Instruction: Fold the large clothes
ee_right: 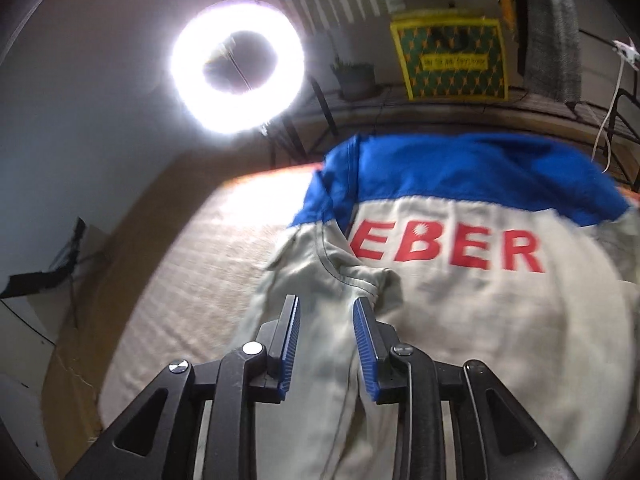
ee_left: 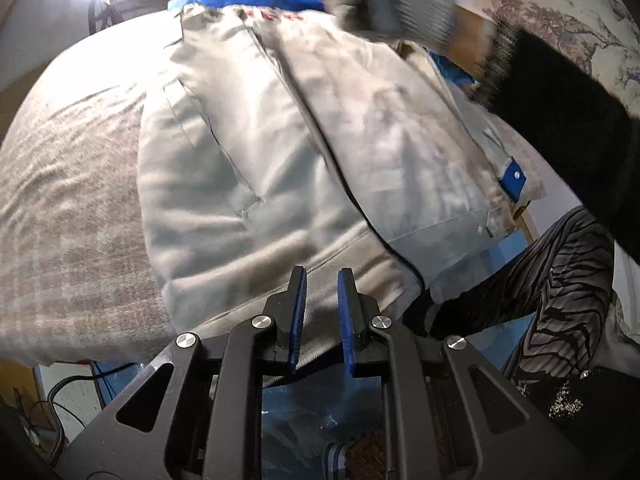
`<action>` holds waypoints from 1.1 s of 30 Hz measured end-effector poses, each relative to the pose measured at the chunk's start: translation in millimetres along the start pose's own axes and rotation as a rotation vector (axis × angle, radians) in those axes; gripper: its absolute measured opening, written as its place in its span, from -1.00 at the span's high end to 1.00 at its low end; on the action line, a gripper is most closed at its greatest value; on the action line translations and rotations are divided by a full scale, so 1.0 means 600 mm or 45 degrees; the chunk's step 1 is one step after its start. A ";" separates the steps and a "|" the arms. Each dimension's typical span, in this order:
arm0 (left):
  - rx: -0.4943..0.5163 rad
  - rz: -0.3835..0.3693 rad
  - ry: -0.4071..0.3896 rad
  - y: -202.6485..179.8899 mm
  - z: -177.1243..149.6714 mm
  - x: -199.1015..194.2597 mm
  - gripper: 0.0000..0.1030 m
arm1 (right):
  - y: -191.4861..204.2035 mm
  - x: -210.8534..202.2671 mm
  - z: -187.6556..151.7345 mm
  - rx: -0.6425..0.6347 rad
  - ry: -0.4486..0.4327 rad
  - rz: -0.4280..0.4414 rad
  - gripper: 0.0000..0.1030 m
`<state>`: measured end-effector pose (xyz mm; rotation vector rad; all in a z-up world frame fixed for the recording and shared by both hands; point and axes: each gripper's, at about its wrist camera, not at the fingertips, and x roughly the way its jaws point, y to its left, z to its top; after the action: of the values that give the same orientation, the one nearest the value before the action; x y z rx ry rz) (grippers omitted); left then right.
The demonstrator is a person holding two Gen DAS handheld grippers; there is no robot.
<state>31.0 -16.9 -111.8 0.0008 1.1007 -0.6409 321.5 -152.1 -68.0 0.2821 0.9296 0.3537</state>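
Under a glaring ring light (ee_right: 237, 67) we see a pale blanket-covered bed (ee_left: 72, 208). On it the grey jacket (ee_left: 256, 168) lies flat, blue yoke at the far end, hem towards us. Our left gripper (ee_left: 322, 280) hovers narrowly parted over the hem; our right gripper (ee_right: 325, 307) stands spread above the sleeve (ee_right: 332, 280), pinching nothing.

My white ring lamp (ee_right: 238, 66) blazes from above and blows out to glare, washing the beige woven bed cover (ee_right: 224, 240) beneath it. Away from that lamp everything dims. My grey-and-blue work jacket (ee_right: 460, 320) is motion-smeared, and both views bend and darken at the rims.
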 end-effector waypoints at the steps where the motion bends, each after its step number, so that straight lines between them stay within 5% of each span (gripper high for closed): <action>1: -0.001 0.000 -0.019 -0.001 0.002 -0.007 0.74 | 0.000 -0.030 -0.003 0.000 -0.024 0.012 0.38; 7: 0.038 0.008 -0.125 -0.014 0.019 -0.039 0.74 | -0.005 -0.217 -0.037 -0.026 -0.164 0.039 0.10; 14: 0.088 -0.003 -0.172 -0.060 0.060 -0.038 0.74 | -0.061 -0.397 -0.126 0.073 -0.295 -0.054 -0.21; 19: 0.117 -0.033 -0.174 -0.091 0.083 -0.024 0.42 | -0.133 -0.489 -0.197 0.158 -0.333 -0.170 -0.33; 27: 0.126 -0.085 -0.116 -0.130 0.123 0.032 0.42 | -0.271 -0.573 -0.304 0.316 -0.315 -0.369 -0.33; 33: 0.163 -0.110 -0.072 -0.165 0.147 0.080 0.42 | -0.387 -0.568 -0.379 0.493 -0.170 -0.407 -0.28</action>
<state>70.3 -148.7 -79.1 0.0454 1.0081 -0.7839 -10.9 -484.6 -38.7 0.4975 0.8906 -0.1420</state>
